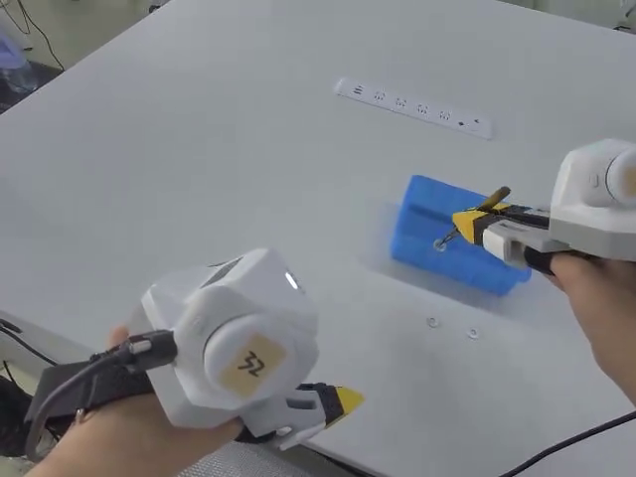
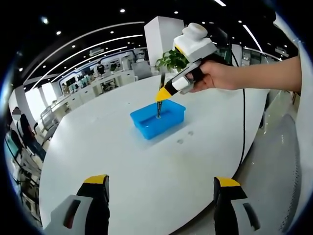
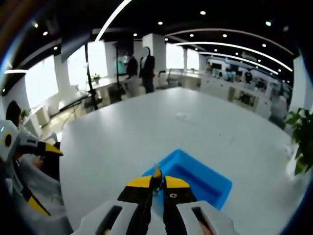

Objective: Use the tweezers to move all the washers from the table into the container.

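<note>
Holding the tweezers [image 1: 495,199] pinched between its pressed-together jaws, the right gripper [image 1: 469,225] hangs over the blue container [image 1: 477,273]. The tweezer tips point down inside the container's rim, toward its near-left part in the head view. I cannot tell whether the tips carry a washer; too small.

Two washers [image 1: 432,321] [image 1: 473,333] lie on the white table [image 1: 248,149], close together, just in front of the container's near wall and not touching it. The left gripper view shows the same pair [image 2: 180,141] between the container [image 2: 146,128] and the camera.

The left gripper [image 1: 333,405] is low at the near table edge, well apart from the container. Its jaws are spread wide with nothing between them.

A broad stretch of bare tabletop lies between the left gripper and the container. A white power strip [image 1: 412,107] lies beyond the container, well apart from it. A black cable [image 1: 566,442] crosses the near right corner.
</note>
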Motion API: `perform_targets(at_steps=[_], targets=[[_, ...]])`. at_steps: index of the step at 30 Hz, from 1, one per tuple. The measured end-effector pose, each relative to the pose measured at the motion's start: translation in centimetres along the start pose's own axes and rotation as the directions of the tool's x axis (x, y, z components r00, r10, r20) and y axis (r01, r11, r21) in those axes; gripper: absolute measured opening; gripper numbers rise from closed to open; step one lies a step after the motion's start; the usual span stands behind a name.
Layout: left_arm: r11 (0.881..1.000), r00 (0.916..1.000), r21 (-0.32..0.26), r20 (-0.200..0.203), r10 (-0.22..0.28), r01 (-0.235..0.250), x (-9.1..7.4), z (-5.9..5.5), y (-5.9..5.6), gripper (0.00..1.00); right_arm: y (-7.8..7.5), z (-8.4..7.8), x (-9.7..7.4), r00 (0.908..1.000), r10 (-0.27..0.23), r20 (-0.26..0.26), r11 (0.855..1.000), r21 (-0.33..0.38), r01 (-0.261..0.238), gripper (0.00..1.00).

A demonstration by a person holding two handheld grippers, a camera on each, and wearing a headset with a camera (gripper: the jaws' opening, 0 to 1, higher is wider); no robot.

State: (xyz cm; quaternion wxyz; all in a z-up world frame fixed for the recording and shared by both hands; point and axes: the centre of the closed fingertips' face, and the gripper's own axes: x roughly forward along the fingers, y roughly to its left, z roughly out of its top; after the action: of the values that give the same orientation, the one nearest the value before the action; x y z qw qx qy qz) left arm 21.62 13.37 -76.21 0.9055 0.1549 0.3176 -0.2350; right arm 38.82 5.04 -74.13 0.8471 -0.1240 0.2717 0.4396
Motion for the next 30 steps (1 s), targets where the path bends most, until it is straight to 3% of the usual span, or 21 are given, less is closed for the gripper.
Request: perform_targets(at_steps=[14, 30], targets=[[1.0, 1.0, -0.007, -0.004, -0.002, 0.002, 0.1, -0.1, 0.0, 0.9, -1.6, -0.1, 1.3, 0.9995, -0.02, -0.026, 0.999, -0.034, 0.019, 0.03], [1.0, 1.0, -0.008, -0.008, 0.001, -0.001, 0.0, -0.2, 0.2, 0.9, -3.1, -1.8, 2.4, 0.9963, -0.042, -0.075, 0.999, -0.033, 0.039, 0.04]])
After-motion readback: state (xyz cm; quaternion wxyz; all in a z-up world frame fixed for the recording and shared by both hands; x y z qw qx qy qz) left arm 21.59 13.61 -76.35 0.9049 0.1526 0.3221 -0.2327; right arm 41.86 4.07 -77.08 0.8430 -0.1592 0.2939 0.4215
